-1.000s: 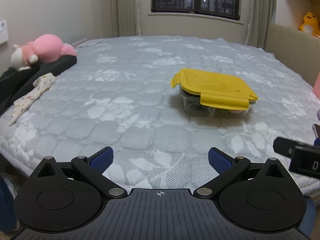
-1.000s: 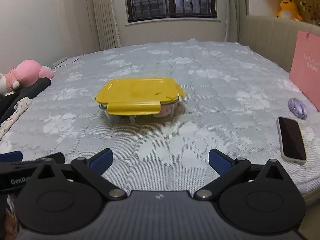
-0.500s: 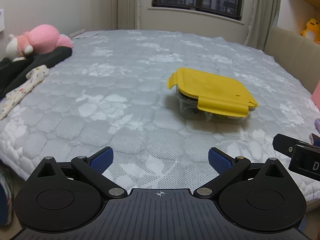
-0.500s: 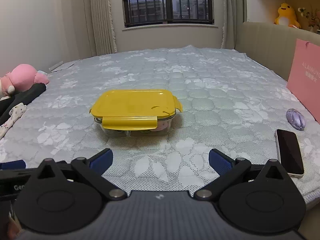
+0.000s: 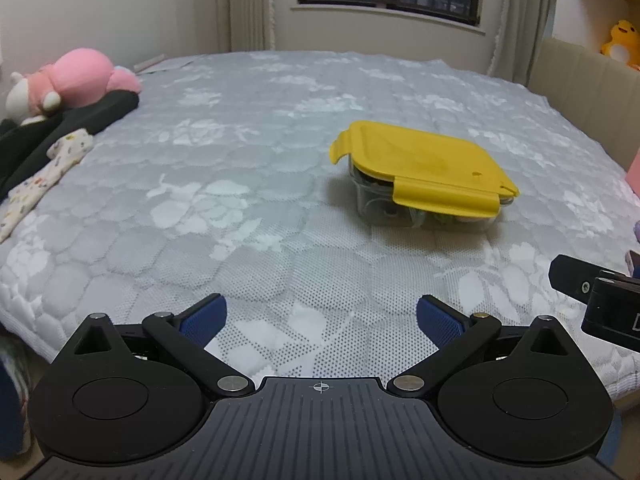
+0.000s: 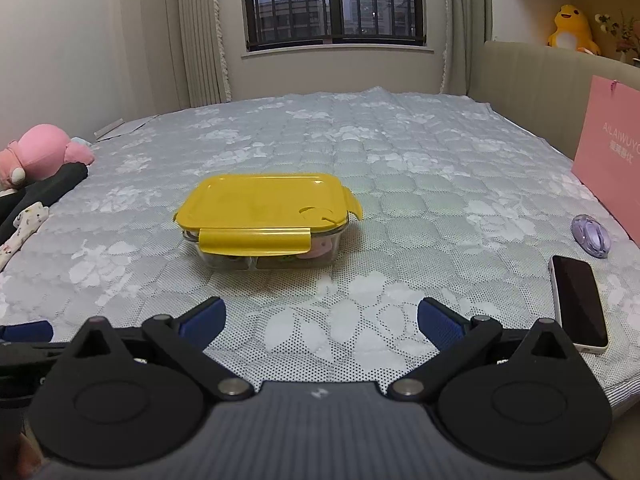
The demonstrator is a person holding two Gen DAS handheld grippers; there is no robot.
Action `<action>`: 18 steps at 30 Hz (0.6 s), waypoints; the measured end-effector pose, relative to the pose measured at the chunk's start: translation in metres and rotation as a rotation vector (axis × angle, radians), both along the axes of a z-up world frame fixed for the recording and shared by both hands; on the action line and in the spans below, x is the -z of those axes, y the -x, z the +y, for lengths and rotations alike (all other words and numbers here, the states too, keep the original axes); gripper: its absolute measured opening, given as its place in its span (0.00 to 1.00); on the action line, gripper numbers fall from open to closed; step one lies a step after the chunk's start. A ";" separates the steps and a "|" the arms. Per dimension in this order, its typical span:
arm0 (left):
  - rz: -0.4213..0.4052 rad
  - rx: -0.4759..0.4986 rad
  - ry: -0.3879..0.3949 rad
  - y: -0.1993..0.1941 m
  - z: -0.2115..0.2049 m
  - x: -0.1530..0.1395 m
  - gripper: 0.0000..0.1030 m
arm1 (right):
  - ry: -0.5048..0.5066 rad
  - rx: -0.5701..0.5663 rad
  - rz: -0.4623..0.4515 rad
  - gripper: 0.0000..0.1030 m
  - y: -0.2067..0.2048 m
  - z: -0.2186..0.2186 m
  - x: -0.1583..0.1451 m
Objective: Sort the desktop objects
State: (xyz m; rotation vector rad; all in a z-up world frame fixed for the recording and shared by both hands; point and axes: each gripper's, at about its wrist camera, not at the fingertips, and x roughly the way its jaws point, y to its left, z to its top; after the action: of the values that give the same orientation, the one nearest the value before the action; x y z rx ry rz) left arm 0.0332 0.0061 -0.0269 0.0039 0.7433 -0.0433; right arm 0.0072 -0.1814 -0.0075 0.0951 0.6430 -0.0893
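Observation:
A clear box with a yellow lid (image 5: 424, 172) sits on the grey patterned bed (image 5: 240, 208), its lid on and small items inside; it also shows in the right wrist view (image 6: 264, 216). A white phone (image 6: 578, 302) lies face up near the bed's right front edge, and a purple mouse (image 6: 591, 235) lies just beyond it. My left gripper (image 5: 320, 320) is open and empty over the front edge, left of the box. My right gripper (image 6: 320, 318) is open and empty, in front of the box.
A pink plush toy (image 5: 76, 78), dark clothing (image 5: 60, 132) and a dotted cloth (image 5: 44, 172) lie at the bed's left edge. A pink bag (image 6: 612, 160) stands at the right against the beige headboard (image 6: 532, 88). A yellow plush (image 6: 570, 26) sits on the ledge behind.
Both grippers have pulled back and tilted slightly, so the box sits a little farther and lower in view. Both stay open and empty. Nothing on the bed has moved.

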 end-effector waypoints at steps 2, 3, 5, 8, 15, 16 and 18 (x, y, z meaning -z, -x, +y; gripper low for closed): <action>0.000 0.001 -0.003 0.000 -0.001 0.000 1.00 | 0.005 0.000 -0.002 1.00 0.000 0.001 0.000; 0.000 0.002 -0.004 0.000 -0.001 0.000 1.00 | 0.007 -0.001 -0.003 1.00 0.000 0.001 0.000; -0.002 0.004 -0.006 0.001 -0.001 0.000 1.00 | 0.010 -0.003 -0.004 1.00 0.001 0.001 0.000; -0.004 0.001 -0.025 0.000 -0.003 -0.001 1.00 | 0.010 -0.001 -0.004 1.00 0.001 0.001 0.001; -0.017 0.013 -0.062 0.001 -0.009 -0.001 1.00 | 0.014 -0.005 -0.001 1.00 0.001 0.002 0.001; -0.017 0.015 -0.063 0.001 -0.009 -0.001 1.00 | 0.015 -0.006 -0.001 1.00 0.001 0.002 0.001; -0.011 0.017 -0.055 0.000 -0.008 0.000 1.00 | 0.019 -0.009 0.000 1.00 0.001 0.003 0.002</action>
State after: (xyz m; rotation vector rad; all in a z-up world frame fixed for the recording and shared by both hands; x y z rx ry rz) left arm 0.0332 -0.0024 -0.0266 0.0631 0.7330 -0.0387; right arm 0.0060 -0.1789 -0.0093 0.0737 0.6427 -0.0867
